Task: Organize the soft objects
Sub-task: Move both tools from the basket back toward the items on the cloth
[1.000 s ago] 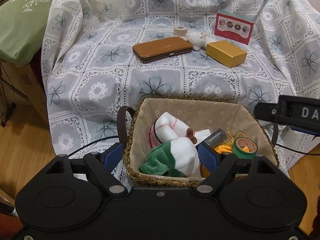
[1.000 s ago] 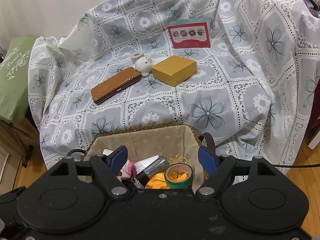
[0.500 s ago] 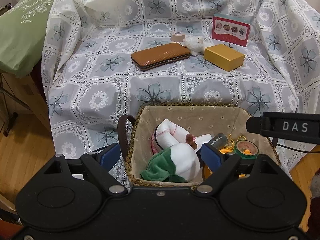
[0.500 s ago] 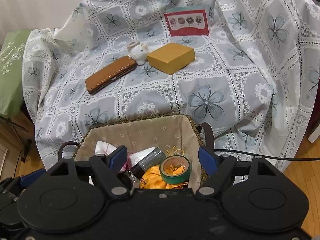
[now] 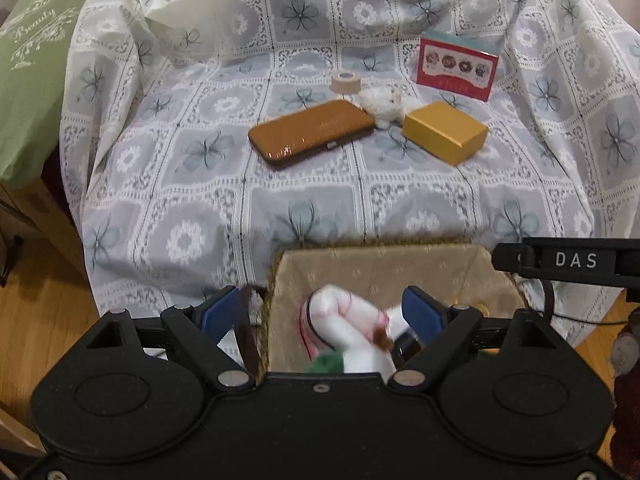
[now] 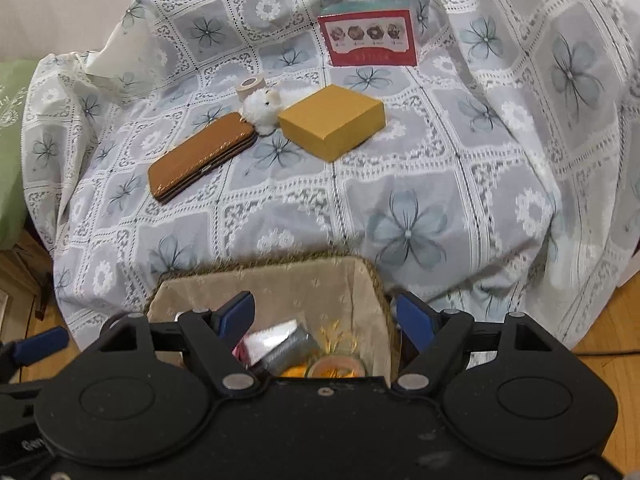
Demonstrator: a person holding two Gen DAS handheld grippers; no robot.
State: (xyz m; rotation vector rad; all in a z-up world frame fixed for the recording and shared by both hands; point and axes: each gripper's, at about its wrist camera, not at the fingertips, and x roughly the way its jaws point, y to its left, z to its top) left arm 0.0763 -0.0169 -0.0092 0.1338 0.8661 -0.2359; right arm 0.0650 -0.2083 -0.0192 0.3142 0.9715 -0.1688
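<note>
A small white fluffy plush (image 5: 380, 103) (image 6: 262, 110) lies on the lace-covered seat between a brown wallet (image 5: 312, 138) (image 6: 200, 157) and a yellow box (image 5: 444, 132) (image 6: 332, 120). A woven basket (image 5: 384, 268) (image 6: 276, 280) lined with beige cloth stands in front. In it lies a white, pink and green soft toy (image 5: 344, 332). My left gripper (image 5: 320, 314) is open and empty over the basket's left side. My right gripper (image 6: 324, 314) is open and empty over its right side. The right gripper's body shows in the left wrist view (image 5: 568, 262).
A red card box (image 5: 456, 68) (image 6: 370, 38) and a beige tape roll (image 5: 346, 81) (image 6: 250, 85) stand at the back of the seat. A silver tube (image 6: 284, 346) and a tape roll (image 6: 336, 368) lie in the basket. A green cushion (image 5: 28, 92) is at the left. Wooden floor lies around.
Both grippers have moved forward and up toward the seat; the basket has dropped lower in both views. Both stay open and empty.
</note>
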